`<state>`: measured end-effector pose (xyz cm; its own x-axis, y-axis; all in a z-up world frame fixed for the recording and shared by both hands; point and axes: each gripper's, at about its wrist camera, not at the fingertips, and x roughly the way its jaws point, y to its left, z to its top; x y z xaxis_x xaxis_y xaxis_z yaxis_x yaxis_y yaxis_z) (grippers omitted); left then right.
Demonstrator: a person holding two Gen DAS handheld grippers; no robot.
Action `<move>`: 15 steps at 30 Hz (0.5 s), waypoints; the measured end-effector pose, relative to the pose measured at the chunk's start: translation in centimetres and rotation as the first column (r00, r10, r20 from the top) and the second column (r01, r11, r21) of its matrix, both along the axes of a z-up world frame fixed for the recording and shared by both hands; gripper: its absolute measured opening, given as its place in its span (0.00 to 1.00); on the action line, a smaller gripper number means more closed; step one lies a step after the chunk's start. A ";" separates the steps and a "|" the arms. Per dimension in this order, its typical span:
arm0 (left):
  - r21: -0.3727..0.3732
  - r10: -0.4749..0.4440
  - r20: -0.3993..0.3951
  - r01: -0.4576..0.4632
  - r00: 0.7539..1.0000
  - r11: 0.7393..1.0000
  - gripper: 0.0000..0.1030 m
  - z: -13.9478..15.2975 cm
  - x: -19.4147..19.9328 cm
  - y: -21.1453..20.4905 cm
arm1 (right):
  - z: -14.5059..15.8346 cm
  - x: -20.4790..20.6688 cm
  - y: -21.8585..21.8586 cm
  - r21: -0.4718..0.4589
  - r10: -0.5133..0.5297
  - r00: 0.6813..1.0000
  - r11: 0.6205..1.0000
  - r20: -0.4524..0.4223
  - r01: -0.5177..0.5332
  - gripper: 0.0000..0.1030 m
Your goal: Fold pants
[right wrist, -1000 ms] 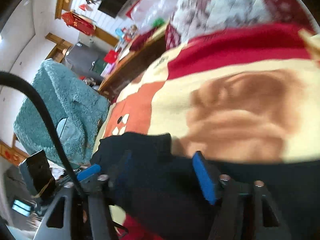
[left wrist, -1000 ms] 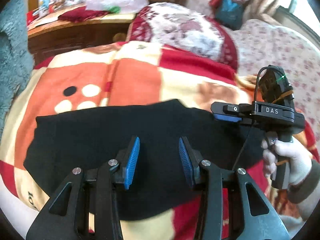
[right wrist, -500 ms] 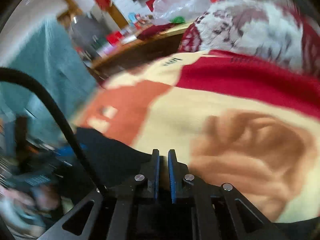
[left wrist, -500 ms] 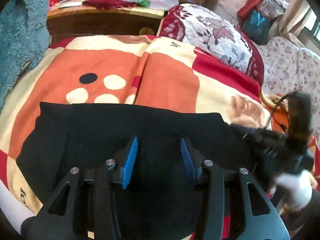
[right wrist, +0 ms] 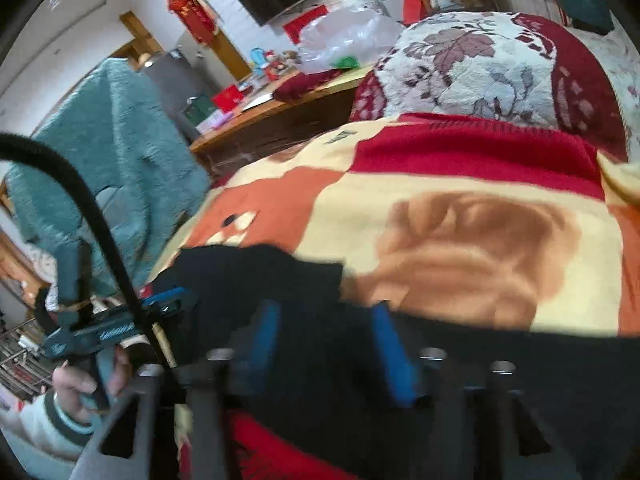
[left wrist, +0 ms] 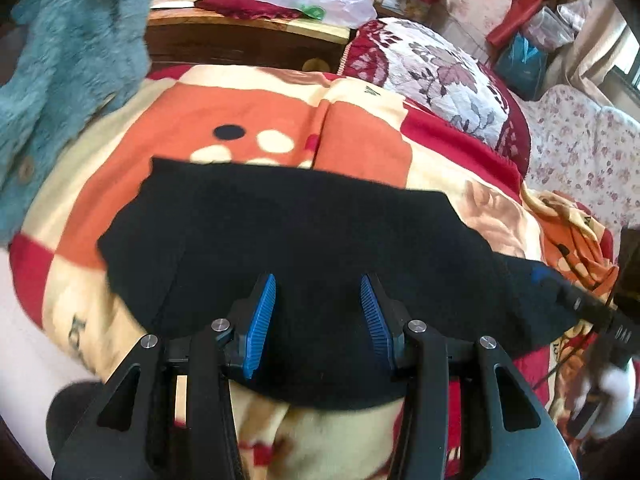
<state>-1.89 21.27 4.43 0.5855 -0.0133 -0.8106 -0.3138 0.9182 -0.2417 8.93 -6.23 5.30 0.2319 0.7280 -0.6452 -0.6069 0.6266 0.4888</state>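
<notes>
A patterned blanket (left wrist: 360,148) covers the bed, with the black pants (left wrist: 304,248) spread flat across its near half. Left tool (left wrist: 318,316) hovers over their near edge, half open, empty. Right tool (right wrist: 328,344) is opening over the right end, gripping nothing.

Bed covered by a fleece blanket (left wrist: 360,152) in orange, cream and red blocks, brown cartoon print toward its right side. Black pants (left wrist: 312,240) lie flat across the blanket's near half, folded into a wide band, left end short of the left edge. Floral quilted pillow (left wrist: 436,68) sits at the far right corner, touching the blanket's red strip.
</notes>
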 end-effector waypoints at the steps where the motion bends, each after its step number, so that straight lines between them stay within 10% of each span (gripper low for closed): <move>1: -0.002 0.006 -0.001 -0.006 1.000 1.000 0.43 -0.1 -0.5 0.0 | -0.3 -0.6 0.1 -0.007 0.008 1.000 1.000 -0.006 -0.008 0.52; 15: 0.074 -0.054 -0.038 0.057 0.998 0.996 0.43 0.4 -1.9 -2.5 | -2.4 -4.4 -0.5 -0.117 0.013 1.000 0.993 -0.023 -0.016 0.52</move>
